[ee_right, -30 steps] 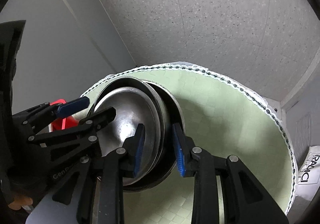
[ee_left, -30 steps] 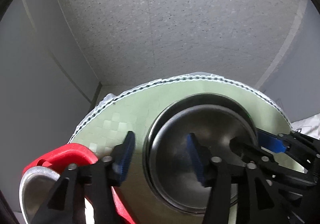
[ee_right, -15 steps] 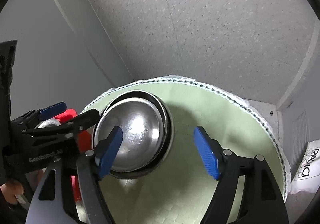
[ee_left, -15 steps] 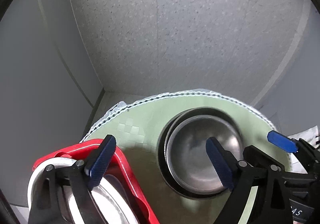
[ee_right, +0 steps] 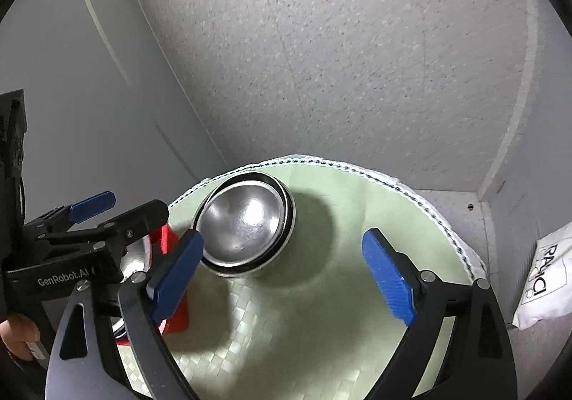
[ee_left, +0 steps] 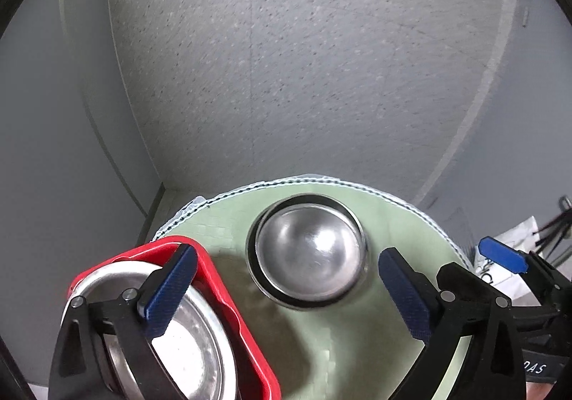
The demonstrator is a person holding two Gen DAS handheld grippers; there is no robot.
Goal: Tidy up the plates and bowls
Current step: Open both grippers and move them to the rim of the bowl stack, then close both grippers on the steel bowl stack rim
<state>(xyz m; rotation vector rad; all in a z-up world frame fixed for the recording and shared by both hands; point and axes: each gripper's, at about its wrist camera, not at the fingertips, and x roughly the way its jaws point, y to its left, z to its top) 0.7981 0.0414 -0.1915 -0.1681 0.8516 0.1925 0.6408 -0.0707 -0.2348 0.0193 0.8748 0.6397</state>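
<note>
Nested steel bowls (ee_left: pixel 309 251) sit on a round pale green placemat (ee_left: pixel 321 335); they also show in the right wrist view (ee_right: pixel 246 223) on the mat (ee_right: pixel 304 310). My left gripper (ee_left: pixel 286 291) is open and empty, raised just in front of the bowls. My right gripper (ee_right: pixel 282 275) is open and empty, raised to the bowls' right. A red tray (ee_left: pixel 246 332) with steel plates (ee_left: pixel 186 346) lies at the mat's left, under my left finger. The left gripper (ee_right: pixel 118 217) shows in the right wrist view, and the right gripper's fingertips (ee_left: pixel 502 258) in the left wrist view.
Grey walls enclose the corner behind the mat. A white printed bag (ee_right: pixel 547 278) lies on the floor to the right. Black cables (ee_left: pixel 557 221) show at the far right.
Both grippers have opened, let go of the steel bowls and pulled back and up. The bowls now rest nested on the mat. More of the red tray with plates has come into view.
</note>
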